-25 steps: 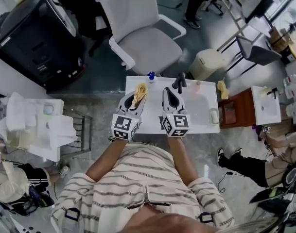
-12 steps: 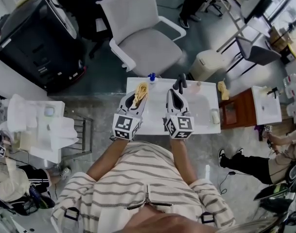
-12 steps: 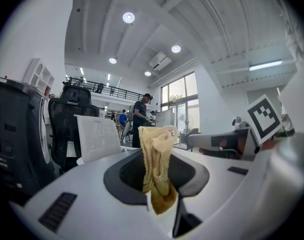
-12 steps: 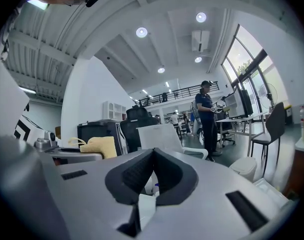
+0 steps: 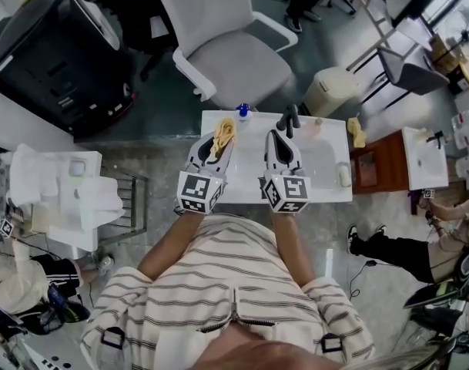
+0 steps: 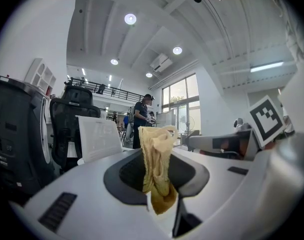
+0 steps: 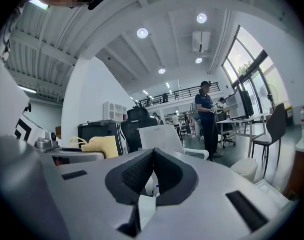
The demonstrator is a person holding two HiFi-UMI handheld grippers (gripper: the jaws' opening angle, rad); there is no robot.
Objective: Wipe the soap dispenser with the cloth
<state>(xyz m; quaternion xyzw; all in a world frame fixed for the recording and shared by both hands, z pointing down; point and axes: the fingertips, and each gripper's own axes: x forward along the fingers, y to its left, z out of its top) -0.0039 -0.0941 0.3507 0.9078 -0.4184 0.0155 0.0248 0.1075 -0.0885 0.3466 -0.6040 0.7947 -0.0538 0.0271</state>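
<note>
Prep done, wiping not begun, as far as the pics show. Left tool (image 5: 216,146) is pinching the cloth (image 6: 154,156) btwn its pads. The cloth is yellow, bunched, and stands up out of the tips w/ most of it hanging free. Right tool (image 7: 152,159) is pressed together w/ nothing in it, held beside the left one over the near half of the tabletop (image 5: 326,193).

Soap dispenser (image 5: 242,112): small, blue top, upright at the far edge of the tabletop, towards the far-left corner. It sits just beyond the left tool's tips and a bit to their right, roughly btwn the lines of the two tools. Cloth is near it but apart; head view shows no contact. Right gripper view catches a bit of white and blue low past its own closed pads, prob. the same dispenser, but too small to be sure.

So: cloth pick-up = done. Left to do, by my reading:
- Bring cloth fwd onto the dispenser.
- Rub body and top.
- Maybe steady it w/ the right tool; it looks light and sits close to the far edge, so it could tip or slide off.

Can't tell if the dispenser is wet or dirty. A dark fitting (image 5: 288,119) stands at the far edge just right of it; worth keeping clear.
</note>
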